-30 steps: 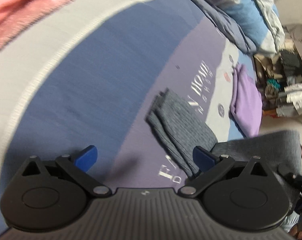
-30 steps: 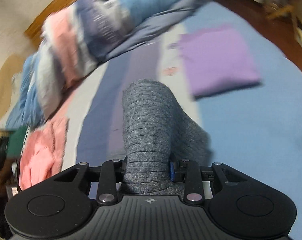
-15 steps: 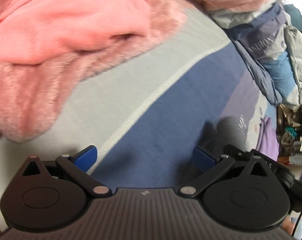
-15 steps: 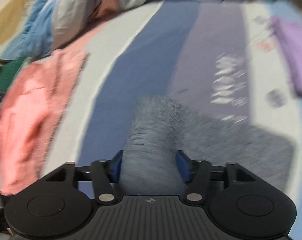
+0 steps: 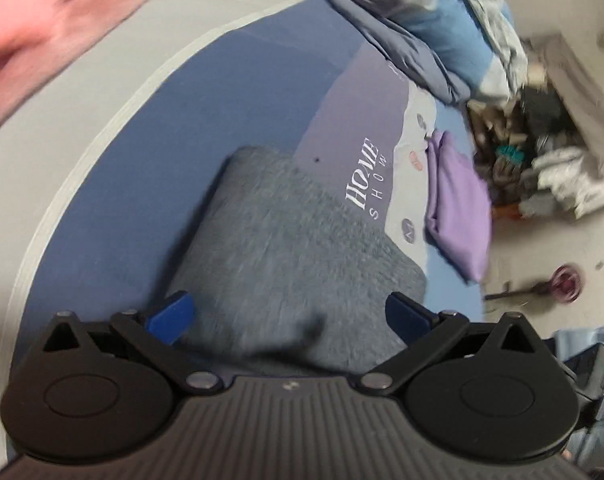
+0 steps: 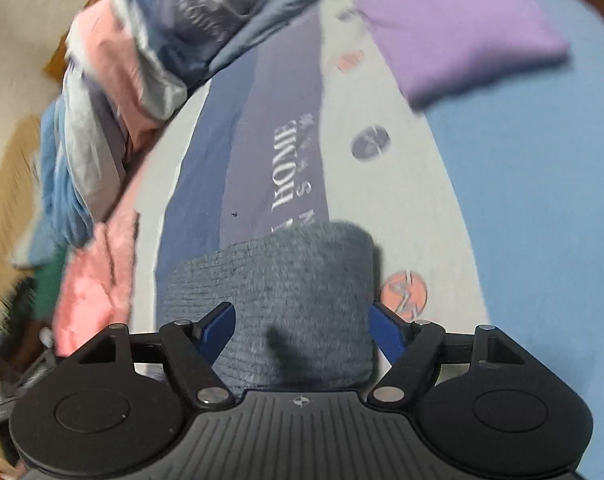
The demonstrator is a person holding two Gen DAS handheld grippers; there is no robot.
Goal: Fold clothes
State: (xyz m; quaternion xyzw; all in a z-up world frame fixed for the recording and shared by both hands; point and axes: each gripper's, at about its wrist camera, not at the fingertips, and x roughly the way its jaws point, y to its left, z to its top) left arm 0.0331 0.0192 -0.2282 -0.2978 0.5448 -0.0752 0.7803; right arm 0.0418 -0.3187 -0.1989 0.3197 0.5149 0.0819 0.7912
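Observation:
A folded grey knit garment (image 5: 298,248) lies flat on the striped bedsheet (image 5: 114,216). In the left wrist view my left gripper (image 5: 288,314) hovers over its near edge, jaws wide open, nothing held. In the right wrist view the same grey garment (image 6: 286,292) lies between the fingers of my right gripper (image 6: 302,332), which stands open around it without pinching it. A folded purple garment (image 5: 457,208) rests further along the bed, also the purple garment (image 6: 457,28) at the top of the right wrist view.
A pink fluffy garment (image 5: 42,28) lies on the bed to the left, pink garment (image 6: 94,284). A heap of bedding and clothes (image 6: 142,48) piles at the bed's far end. Clutter (image 5: 541,152) covers the floor beyond the bed's edge.
My right gripper opened and let go of the grey garment, which now lies folded flat. My left gripper swung back from the pink garment to the grey one.

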